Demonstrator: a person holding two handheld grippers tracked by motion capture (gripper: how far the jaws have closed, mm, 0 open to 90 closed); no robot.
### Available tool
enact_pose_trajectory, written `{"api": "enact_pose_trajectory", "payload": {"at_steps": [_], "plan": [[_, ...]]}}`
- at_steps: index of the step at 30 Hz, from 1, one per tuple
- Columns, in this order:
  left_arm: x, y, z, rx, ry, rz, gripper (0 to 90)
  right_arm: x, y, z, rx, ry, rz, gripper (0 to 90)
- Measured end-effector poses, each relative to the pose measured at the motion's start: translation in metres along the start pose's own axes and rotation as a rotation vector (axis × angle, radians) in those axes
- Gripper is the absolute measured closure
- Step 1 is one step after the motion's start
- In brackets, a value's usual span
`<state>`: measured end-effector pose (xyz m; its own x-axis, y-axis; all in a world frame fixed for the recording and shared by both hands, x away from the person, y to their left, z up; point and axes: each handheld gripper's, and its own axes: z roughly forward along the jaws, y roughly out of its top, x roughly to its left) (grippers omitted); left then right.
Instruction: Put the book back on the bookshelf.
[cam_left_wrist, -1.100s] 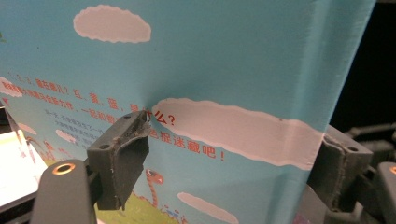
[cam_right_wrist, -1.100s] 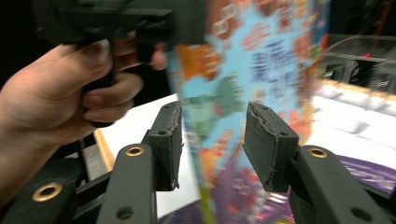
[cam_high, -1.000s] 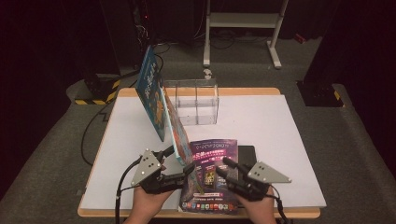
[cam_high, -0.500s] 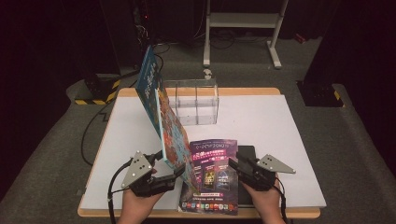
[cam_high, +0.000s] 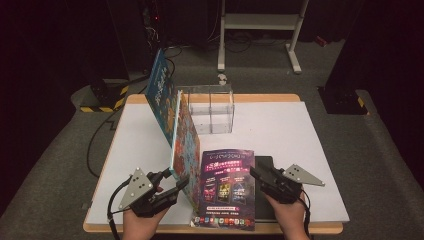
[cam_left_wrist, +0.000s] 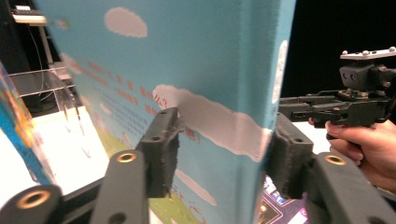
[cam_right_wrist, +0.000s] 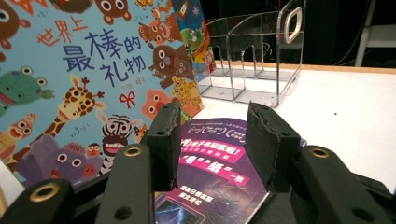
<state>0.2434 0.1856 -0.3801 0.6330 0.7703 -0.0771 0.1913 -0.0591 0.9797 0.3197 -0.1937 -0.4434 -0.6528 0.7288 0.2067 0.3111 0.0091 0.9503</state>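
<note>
Your left gripper (cam_high: 176, 186) sits at the near left of the white table (cam_high: 300, 130), and its jaws have just been closing on the near edge of the picture book (cam_high: 182, 142) that stands upright on its lower edge. In the left gripper view the book (cam_left_wrist: 187, 70) fills the space between the two black pads (cam_left_wrist: 163, 149): one presses the blue back cover with its white clouds, the other bears against the outer edge, so you are grasping the book there. The book runs from your left gripper away toward the far left, tilted a little, its far end just beside the clear acrylic rack (cam_high: 211, 107) that stands near the far middle of the table.

Your right gripper (cam_high: 256, 175) is at the near right, over the dark tablet (cam_high: 265, 200) that lies flat beside the purple magazine (cam_high: 225, 190). In the right gripper view its jaws stand partly apart with nothing pressed between the pads (cam_right_wrist: 163, 140); they hang released just above the far part of the magazine (cam_right_wrist: 215, 168). Beyond them you see the book's front cover (cam_right_wrist: 84, 70), crowded with cartoon animals, and the rack (cam_right_wrist: 252, 60) farther off to the right.

The magazine lies flat at the near middle, its left edge just beside the foot of the book, between your two hands.
</note>
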Motion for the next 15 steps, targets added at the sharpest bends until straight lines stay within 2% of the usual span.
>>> {"api": "enact_pose_trajectory", "payload": {"at_steps": [2, 4, 5, 6, 7, 9, 12, 14, 15], "plan": [[0.000, -0.003, -0.006, -0.010, 0.028, 0.007, 60.1, 0.001, 0.000, 0.001, 0.002, 0.004, -0.004, 55.3], [0.000, -0.004, -0.012, -0.021, 0.090, 0.032, 66.7, 0.003, 0.000, 0.002, 0.003, 0.007, -0.004, 55.3], [-0.001, -0.005, -0.016, -0.031, 0.144, 0.056, 74.2, 0.003, 0.000, 0.002, 0.006, 0.010, -0.002, 55.3], [0.003, -0.007, -0.022, -0.043, 0.226, 0.070, 76.8, 0.004, 0.000, 0.002, 0.005, 0.012, -0.003, 55.3], [0.003, -0.007, -0.022, -0.043, 0.226, 0.070, 77.4, 0.004, 0.000, 0.002, 0.005, 0.012, -0.003, 55.3], [0.017, -0.010, -0.028, -0.049, 0.224, 0.048, 77.2, 0.005, 0.001, 0.003, 0.004, 0.014, -0.005, 55.3], [0.019, -0.011, -0.031, -0.040, 0.255, 0.077, 79.4, 0.006, 0.001, 0.003, 0.004, 0.015, -0.006, 55.3], [0.026, -0.013, -0.034, -0.041, 0.247, 0.038, 80.0, 0.006, 0.001, 0.003, 0.007, 0.013, -0.003, 55.3], [0.031, -0.014, -0.037, -0.041, 0.243, 0.031, 79.9, 0.005, 0.001, 0.003, 0.008, 0.012, -0.004, 55.3]]}}
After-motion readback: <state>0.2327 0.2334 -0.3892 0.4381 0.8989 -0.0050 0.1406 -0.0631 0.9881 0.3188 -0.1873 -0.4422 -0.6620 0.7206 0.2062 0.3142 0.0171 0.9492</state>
